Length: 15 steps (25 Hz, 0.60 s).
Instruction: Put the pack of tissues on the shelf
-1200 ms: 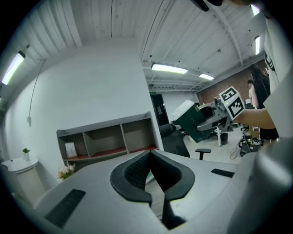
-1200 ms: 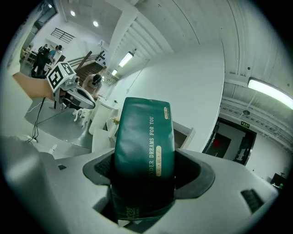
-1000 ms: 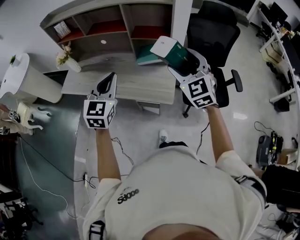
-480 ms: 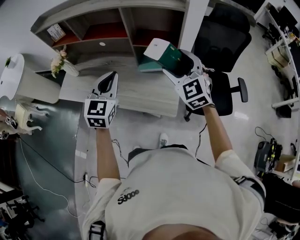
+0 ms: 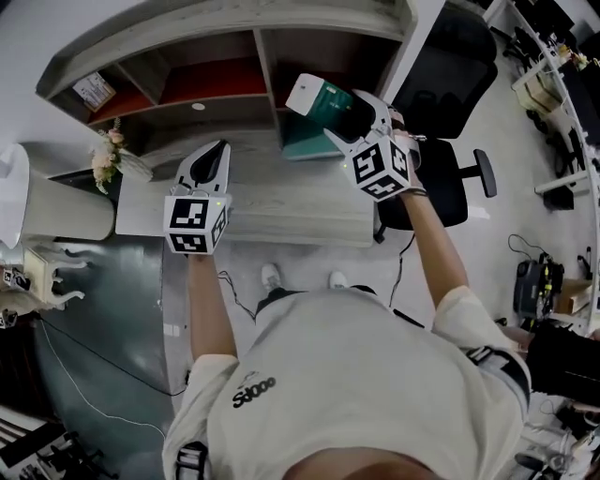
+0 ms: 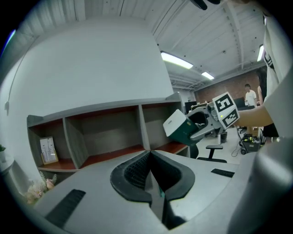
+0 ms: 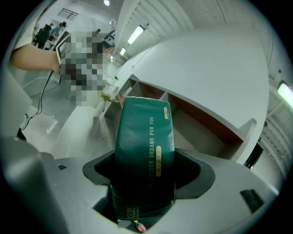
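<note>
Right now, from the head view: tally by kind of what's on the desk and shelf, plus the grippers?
Green packs: 2 (held pack, desk pack)
Grippers: 2 (left gripper shut and empty, right gripper shut on the held pack)
Flower vase: 1
Framed card: 1
Total: 6

Right tool (image 5: 362, 116) brought tissue pack (image 5: 317, 98) nearer shelf (image 5: 187, 28)
</note>
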{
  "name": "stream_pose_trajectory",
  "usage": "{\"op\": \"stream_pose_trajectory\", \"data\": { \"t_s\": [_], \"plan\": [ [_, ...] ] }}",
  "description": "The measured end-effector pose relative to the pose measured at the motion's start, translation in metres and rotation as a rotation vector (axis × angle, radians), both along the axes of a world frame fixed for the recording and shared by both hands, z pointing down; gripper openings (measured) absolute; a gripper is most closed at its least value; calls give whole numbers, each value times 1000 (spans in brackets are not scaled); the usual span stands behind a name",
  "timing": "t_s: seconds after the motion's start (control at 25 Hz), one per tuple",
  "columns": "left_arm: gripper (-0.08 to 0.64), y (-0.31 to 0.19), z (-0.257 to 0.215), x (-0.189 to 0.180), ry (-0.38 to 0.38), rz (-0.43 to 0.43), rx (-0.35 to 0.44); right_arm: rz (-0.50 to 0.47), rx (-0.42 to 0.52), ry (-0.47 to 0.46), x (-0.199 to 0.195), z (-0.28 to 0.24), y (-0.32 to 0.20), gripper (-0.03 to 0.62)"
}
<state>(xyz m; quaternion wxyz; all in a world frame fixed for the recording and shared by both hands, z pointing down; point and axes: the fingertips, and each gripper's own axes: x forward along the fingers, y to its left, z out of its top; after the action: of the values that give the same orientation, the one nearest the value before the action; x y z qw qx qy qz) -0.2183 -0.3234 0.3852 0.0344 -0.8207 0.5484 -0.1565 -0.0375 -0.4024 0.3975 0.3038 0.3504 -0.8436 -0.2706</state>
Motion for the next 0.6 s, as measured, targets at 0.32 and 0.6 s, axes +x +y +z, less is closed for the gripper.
{"op": "stream_pose_trajectory", "data": {
  "t_s": [0.32,0.6],
  "plan": [
    [18,-45,12,-40,35,57,-20,93,52,277,-25,39,-69,359],
    [18,-53,31,-60,33,57,-65,102,117,512,-36,70,-115,359]
  ]
}}
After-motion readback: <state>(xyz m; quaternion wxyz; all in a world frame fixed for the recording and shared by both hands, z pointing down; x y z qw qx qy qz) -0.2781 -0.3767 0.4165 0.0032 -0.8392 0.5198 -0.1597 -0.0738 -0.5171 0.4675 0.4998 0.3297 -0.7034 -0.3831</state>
